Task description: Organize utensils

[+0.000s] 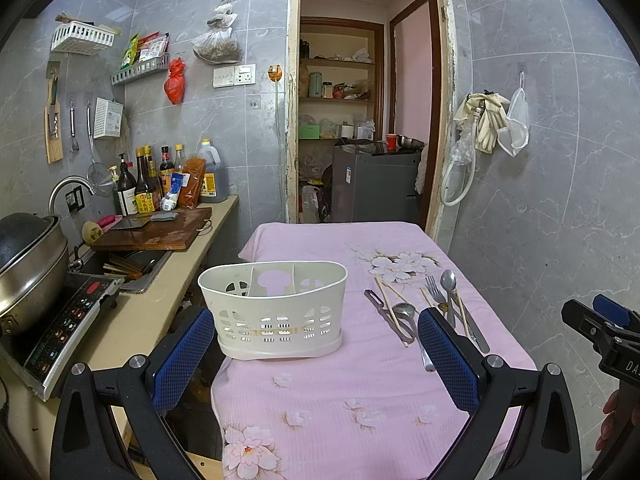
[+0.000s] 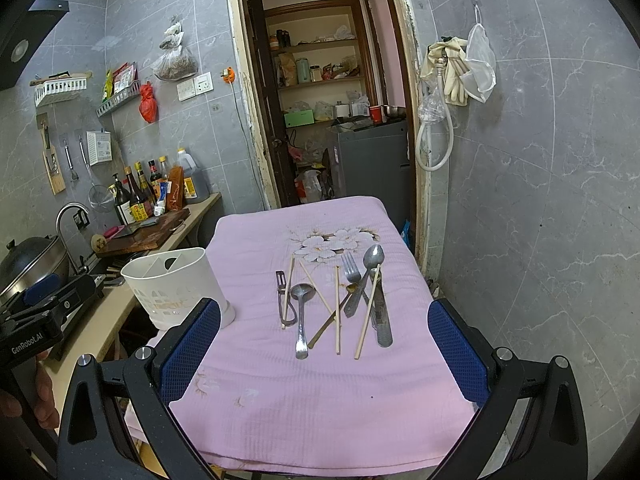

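Observation:
A white slotted utensil caddy stands empty at the left side of the pink-clothed table; it also shows in the right wrist view. Loose utensils lie to its right: a peeler, a ladle-like spoon, several wooden chopsticks, a fork and a large spoon. My left gripper is open and empty just in front of the caddy. My right gripper is open and empty, hovering over the table's near edge in front of the utensils.
A kitchen counter runs along the left with an induction cooker, a pot, a sink, a cutting board and bottles. A doorway opens behind the table. A tiled wall is on the right.

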Tool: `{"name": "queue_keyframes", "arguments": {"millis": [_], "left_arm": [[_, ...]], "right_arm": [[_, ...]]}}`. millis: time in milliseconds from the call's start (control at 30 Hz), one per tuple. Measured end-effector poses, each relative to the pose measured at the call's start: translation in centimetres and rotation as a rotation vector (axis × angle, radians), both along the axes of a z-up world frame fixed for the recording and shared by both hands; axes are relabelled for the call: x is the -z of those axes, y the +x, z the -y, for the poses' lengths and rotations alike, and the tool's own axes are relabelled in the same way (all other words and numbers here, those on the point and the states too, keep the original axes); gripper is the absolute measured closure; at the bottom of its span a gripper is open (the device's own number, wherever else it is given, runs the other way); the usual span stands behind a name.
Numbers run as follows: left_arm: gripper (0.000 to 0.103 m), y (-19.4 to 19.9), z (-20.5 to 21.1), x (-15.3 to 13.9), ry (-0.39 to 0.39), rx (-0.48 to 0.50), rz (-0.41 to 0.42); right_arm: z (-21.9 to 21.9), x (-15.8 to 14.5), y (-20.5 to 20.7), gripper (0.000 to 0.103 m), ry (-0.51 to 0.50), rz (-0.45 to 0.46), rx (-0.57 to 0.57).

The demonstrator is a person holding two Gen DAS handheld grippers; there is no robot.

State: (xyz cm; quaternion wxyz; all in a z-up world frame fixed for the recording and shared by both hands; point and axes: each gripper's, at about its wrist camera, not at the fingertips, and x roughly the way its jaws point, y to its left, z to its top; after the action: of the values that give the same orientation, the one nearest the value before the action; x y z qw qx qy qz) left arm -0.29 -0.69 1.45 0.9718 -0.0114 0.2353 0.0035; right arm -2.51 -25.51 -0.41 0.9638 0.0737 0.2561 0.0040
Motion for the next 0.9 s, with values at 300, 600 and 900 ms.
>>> {"name": "queue_keyframes", "arguments": {"millis": [300, 600, 900], "left_arm": [[0.0, -0.1, 0.1, -0.2, 0.001, 0.0, 0.001], [0.0, -0.1, 0.1, -0.2, 0.0, 0.001, -0.001], [0.0, 0.4, 0.8, -0.4, -0.009, 0.011, -0.011]], "right_arm": [[0.0, 0.0, 0.0, 0.001, 0.0, 0.0, 0.0], [0.8, 0.2, -0.2, 0.001, 0.002, -0.004, 0.006], [1.1, 0.7, -0.3, 0.001, 0.008, -0.018, 0.013]]}}
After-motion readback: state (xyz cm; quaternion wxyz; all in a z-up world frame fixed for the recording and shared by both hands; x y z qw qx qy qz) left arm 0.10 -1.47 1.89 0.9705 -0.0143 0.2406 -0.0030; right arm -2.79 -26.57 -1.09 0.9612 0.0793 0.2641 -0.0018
